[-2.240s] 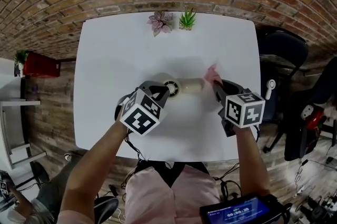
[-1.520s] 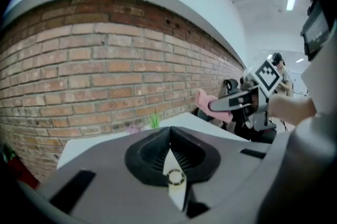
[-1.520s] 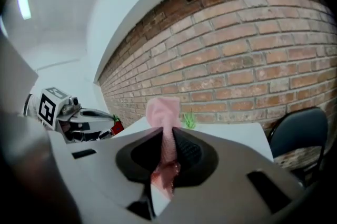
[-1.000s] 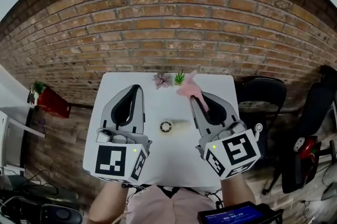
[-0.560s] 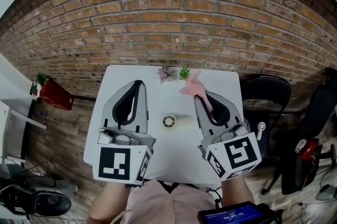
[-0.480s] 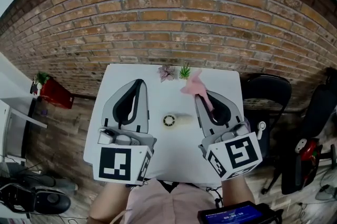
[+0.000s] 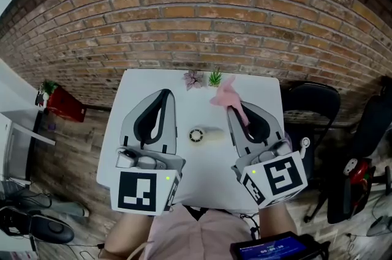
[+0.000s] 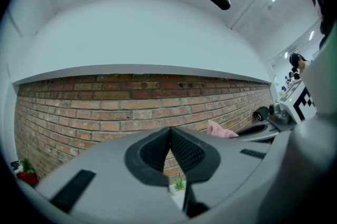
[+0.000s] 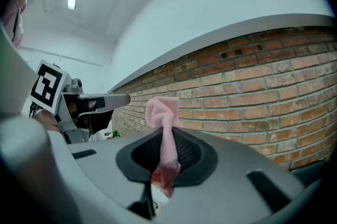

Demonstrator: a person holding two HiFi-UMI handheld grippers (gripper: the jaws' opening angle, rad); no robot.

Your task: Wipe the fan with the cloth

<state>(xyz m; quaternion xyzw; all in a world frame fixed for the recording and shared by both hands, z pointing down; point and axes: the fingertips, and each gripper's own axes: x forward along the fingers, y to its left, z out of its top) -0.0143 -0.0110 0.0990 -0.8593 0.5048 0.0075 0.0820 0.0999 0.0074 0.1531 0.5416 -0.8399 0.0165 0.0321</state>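
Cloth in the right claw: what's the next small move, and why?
Probably lower the right claw so the pink cloth reaches the fan. The claw is shut on the cloth, but both claws hang above the white table, pointing at the brick wall, while the fan lies on the table between them. The left claw is shut and empty.

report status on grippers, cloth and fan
Left gripper shut, empty. Right gripper shut on pink cloth. Fan lies on table, untouched. Small plants at table's far edge, clear of fan.
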